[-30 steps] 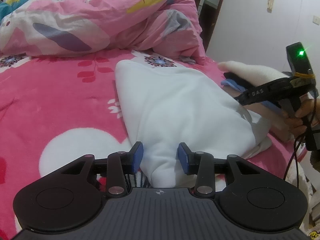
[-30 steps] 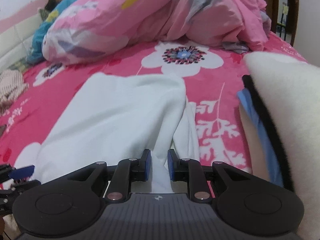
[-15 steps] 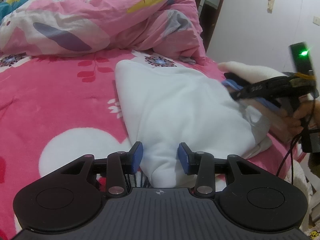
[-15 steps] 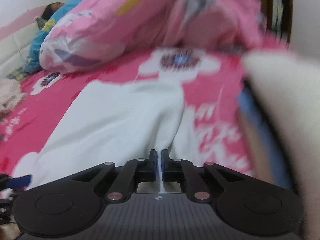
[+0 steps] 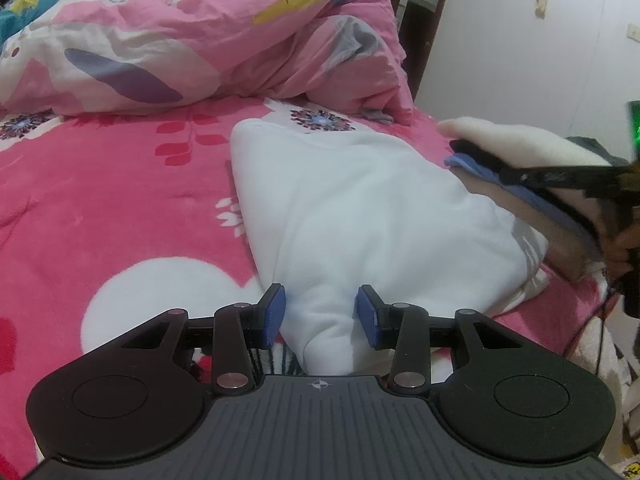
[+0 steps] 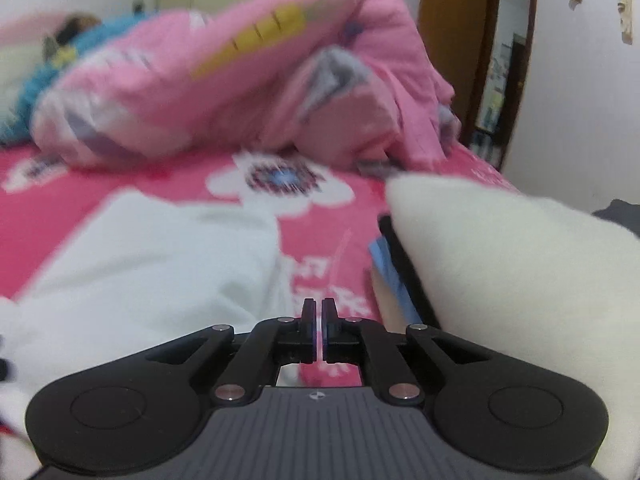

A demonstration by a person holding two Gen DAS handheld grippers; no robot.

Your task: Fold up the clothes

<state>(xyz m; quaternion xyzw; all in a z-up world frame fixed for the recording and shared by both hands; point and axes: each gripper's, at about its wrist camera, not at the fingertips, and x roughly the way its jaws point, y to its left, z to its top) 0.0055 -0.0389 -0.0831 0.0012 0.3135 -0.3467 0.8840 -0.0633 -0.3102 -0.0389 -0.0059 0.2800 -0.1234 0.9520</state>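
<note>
A white garment (image 5: 372, 216) lies spread on the pink flowered bed (image 5: 112, 208). Its near end is bunched between the blue pads of my left gripper (image 5: 321, 314), which press on it from both sides. In the blurred right wrist view the same white garment (image 6: 152, 264) lies to the left, its edge running up to my right gripper (image 6: 319, 312). That gripper's jaws stand together with only a thin pale sliver of cloth between them. In the left wrist view the right gripper shows blurred at the far right, held by a person's hand (image 5: 624, 240).
A stack of folded clothes, cream fleece (image 6: 520, 280) over black and blue layers, sits right of the garment. A crumpled pink duvet (image 5: 224, 40) fills the back of the bed, with a person lying behind it. A white wall and a doorway (image 6: 508, 80) are on the right.
The right gripper closed on the garment's edge, then swung to the right and slightly up. The left gripper and its bunch of cloth stayed still.
</note>
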